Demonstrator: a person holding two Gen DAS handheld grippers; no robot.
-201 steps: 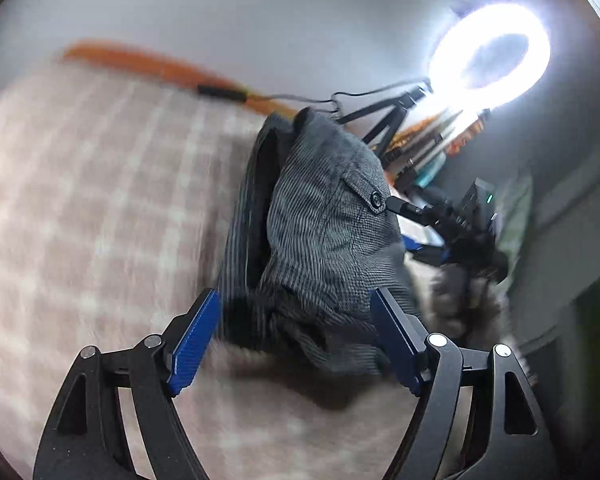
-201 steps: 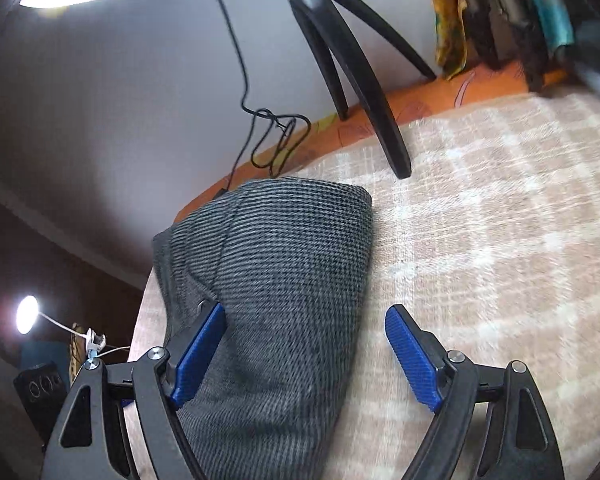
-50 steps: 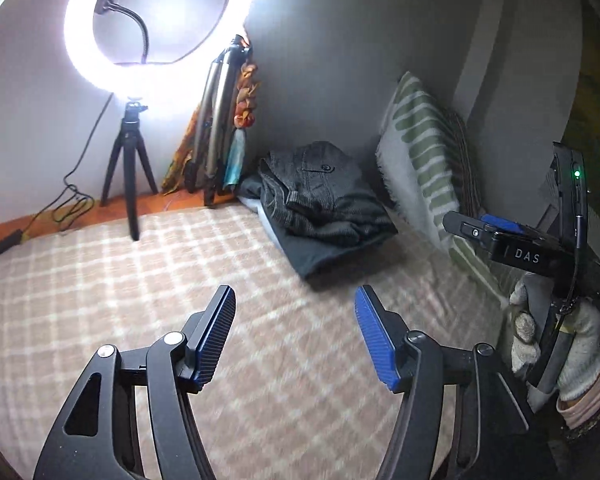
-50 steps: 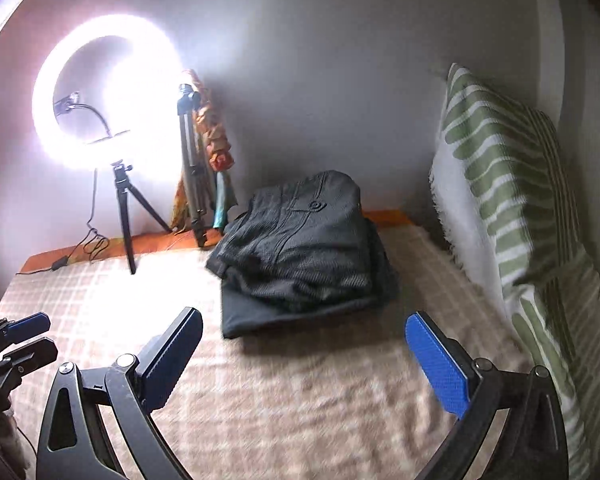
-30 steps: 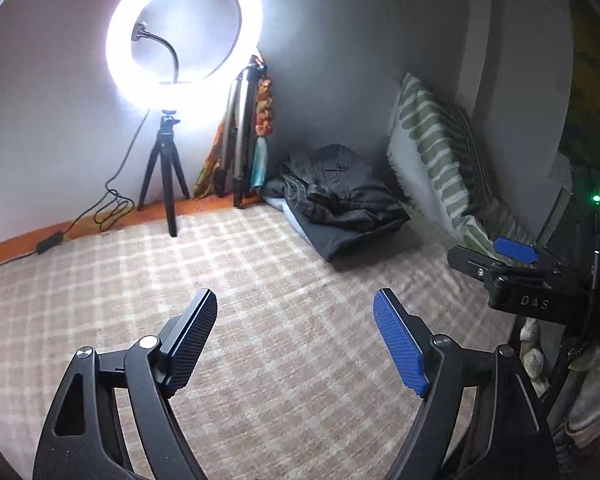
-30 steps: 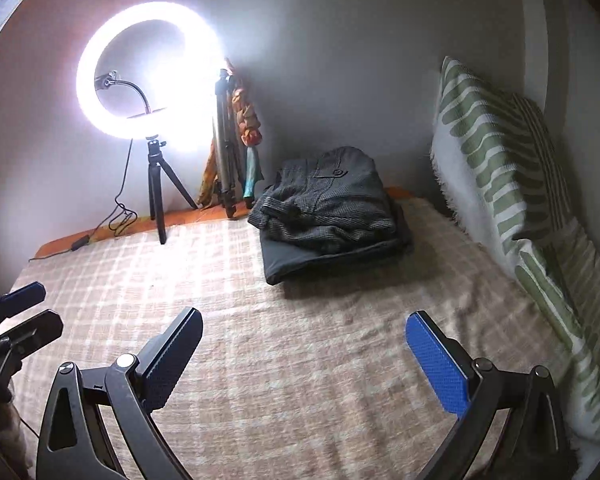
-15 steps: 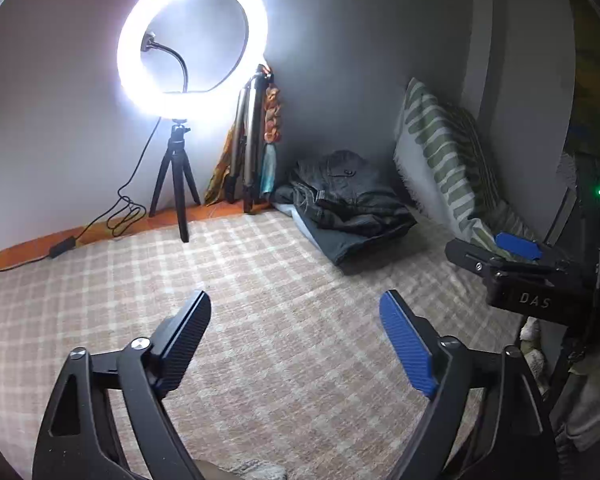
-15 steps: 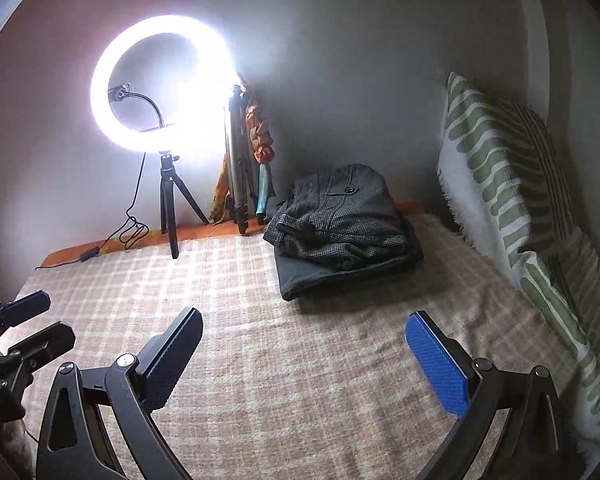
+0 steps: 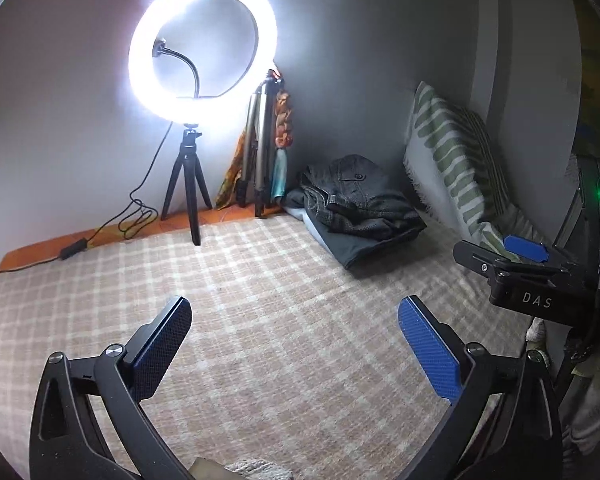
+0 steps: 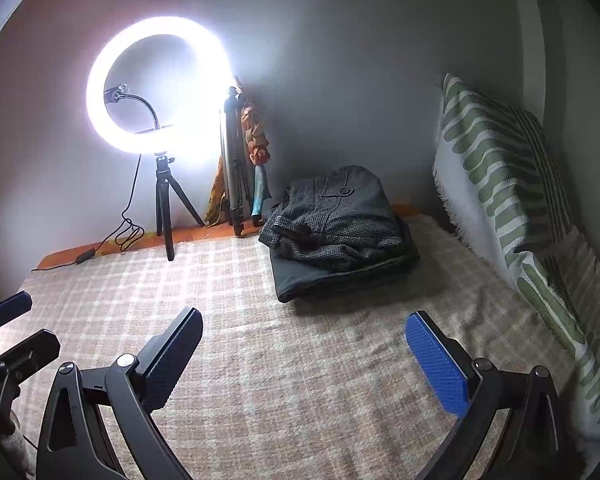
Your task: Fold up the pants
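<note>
The grey checked pants (image 9: pixel 356 200) lie folded on top of a darker folded garment (image 9: pixel 352 244) at the far end of the bed, near the wall; they show in the right wrist view too (image 10: pixel 336 220). My left gripper (image 9: pixel 296 344) is open and empty, held over the plaid blanket well short of the pants. My right gripper (image 10: pixel 304 352) is open and empty, also back from the pile. The right gripper's body shows at the right edge of the left wrist view (image 9: pixel 532 276).
A lit ring light on a small tripod (image 9: pixel 192 184) stands at the back left with a cable (image 9: pixel 112 228) trailing along the orange bed edge. A folded tripod (image 9: pixel 260 160) leans in the corner. A green-striped pillow (image 10: pixel 508 184) lines the right side. The plaid blanket (image 10: pixel 300 400) covers the bed.
Both grippers have pulled back from the folded pants, which were let go earlier and now lie farther away. Both jaws stay open.
</note>
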